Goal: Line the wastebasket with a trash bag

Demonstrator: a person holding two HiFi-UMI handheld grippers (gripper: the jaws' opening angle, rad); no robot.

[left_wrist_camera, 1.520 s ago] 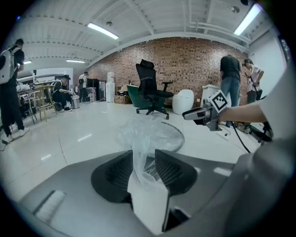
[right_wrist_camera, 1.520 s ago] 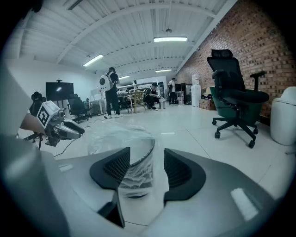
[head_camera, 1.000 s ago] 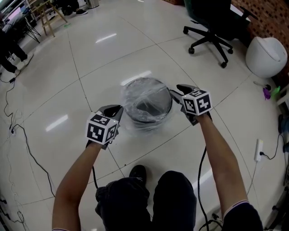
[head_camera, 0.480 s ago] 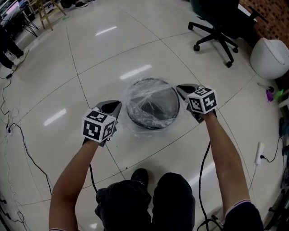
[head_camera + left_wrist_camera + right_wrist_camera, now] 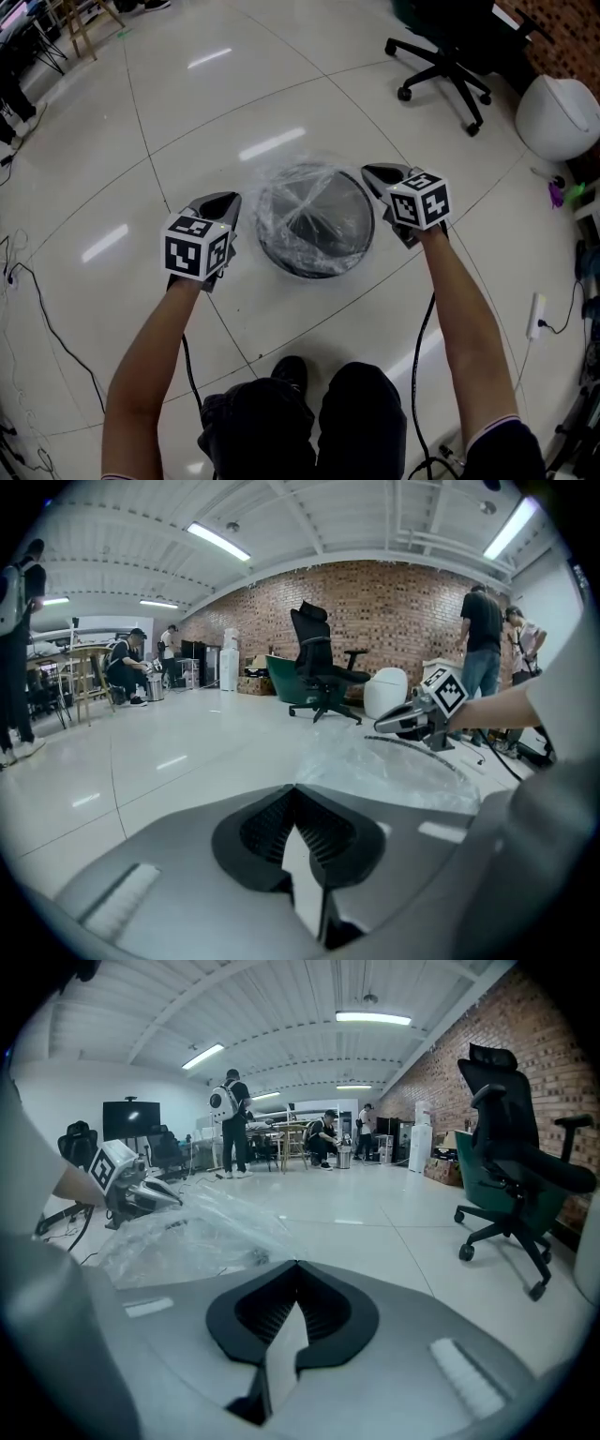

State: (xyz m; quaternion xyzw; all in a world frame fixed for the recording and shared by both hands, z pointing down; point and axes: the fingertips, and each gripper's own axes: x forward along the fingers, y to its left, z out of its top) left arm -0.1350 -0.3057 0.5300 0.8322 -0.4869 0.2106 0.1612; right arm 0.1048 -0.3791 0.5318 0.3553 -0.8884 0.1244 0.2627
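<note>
Though unclear from head view, left gripper (image 5: 295,787) and right gripper (image 5: 297,1262) jaws are together.

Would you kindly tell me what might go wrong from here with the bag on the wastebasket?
1. The trash bag looks crumpled across the mouth of the wastebasket rather than seated deep, so it may slip off the rim.
2. The left gripper and right gripper are shut and empty, close beside the rim; a nudge could snag the plastic or shift the wastebasket.

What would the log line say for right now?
left gripper: shut, empty | right gripper: shut, empty | trash bag: draped over wastebasket
</note>
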